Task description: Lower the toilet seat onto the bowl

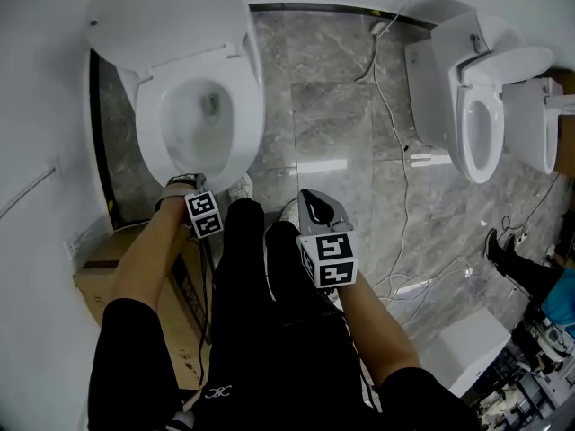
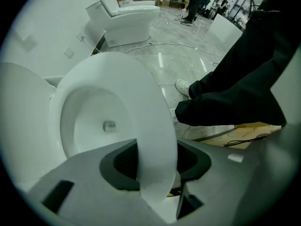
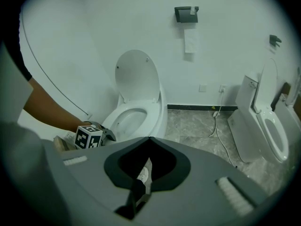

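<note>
The toilet seat (image 1: pixel 248 106) looks settled on the bowl (image 1: pixel 193 124), its front rim between the released left tongs (image 1: pixel 182 184). Next, draw them clear; the right tongs (image 1: pixel 311 201) are clenched and empty.

Floor (image 1: pixel 314 124): grey marble tile, glossy. You stood with your white sneakers (image 1: pixel 241 187) planted on it just in front of the white toilet (image 1: pixel 252 133), which sat against the left wall. A cardboard box (image 1: pixel 94 281) lay near it, by your left leg. A second toilet (image 1: pixel 422 88) stood well apart at right. White cables (image 1: pixel 388 106) trailed between them, and a white box (image 1: pixel 481 344) rested nearer you.
</note>
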A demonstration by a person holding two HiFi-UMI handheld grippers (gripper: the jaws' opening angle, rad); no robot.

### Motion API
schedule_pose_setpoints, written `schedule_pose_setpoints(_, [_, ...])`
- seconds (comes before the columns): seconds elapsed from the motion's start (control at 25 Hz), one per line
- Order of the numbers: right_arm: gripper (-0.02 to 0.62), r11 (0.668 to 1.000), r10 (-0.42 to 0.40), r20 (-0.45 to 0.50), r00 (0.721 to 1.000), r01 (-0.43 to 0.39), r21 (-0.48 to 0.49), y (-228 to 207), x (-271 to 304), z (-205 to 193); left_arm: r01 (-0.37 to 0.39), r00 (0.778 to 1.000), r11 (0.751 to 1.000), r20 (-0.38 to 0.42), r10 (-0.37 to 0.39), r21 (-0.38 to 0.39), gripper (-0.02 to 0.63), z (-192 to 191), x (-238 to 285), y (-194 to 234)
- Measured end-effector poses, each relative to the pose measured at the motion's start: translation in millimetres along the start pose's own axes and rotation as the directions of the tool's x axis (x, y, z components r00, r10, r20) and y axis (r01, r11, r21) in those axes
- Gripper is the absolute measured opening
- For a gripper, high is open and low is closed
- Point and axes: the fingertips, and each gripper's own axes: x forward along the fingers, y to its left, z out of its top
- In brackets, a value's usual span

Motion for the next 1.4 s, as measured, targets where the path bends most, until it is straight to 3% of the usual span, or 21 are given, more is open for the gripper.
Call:
schedule_pose_setpoints(0.36, [0.008, 0.997, 0.054, -0.033, 0.998, -0.052, 0.055, 10.5, 31.6, -30.3, -0.087, 0.996, 0.996, 0.017, 0.087, -0.011, 0.201, 2.5, 48.6, 1.7])
schedule_pose_setpoints(0.96, [0.008, 0.992, 0.022, -0.029, 0.999, -0.019, 0.123, -1.6, 59.0, -53.6, 0.078, 0.988, 0.987, 0.14, -0.058, -0.142, 0.232, 12.4, 76.5, -0.1])
schedule_pose_setpoints(1.2, [0.008, 0.991, 0.03, -0.035, 0.999, -0.026, 0.129, 0.3, 65.0, -59.0, 0.029, 0.987, 0.99, 0.158, -0.007, -0.14, 0.238, 16.0, 76.8, 2.0])
schedule_pose_setpoints(1.4, [0.008, 0.992, 0.046, -0.029, 0.999, -0.042, 0.116, 7.0, 62.8, -53.7, -0.003, 0.981, 0.974, 0.188, 0.046, -0.225, 0.255, 18.1, 68.1, 4.4])
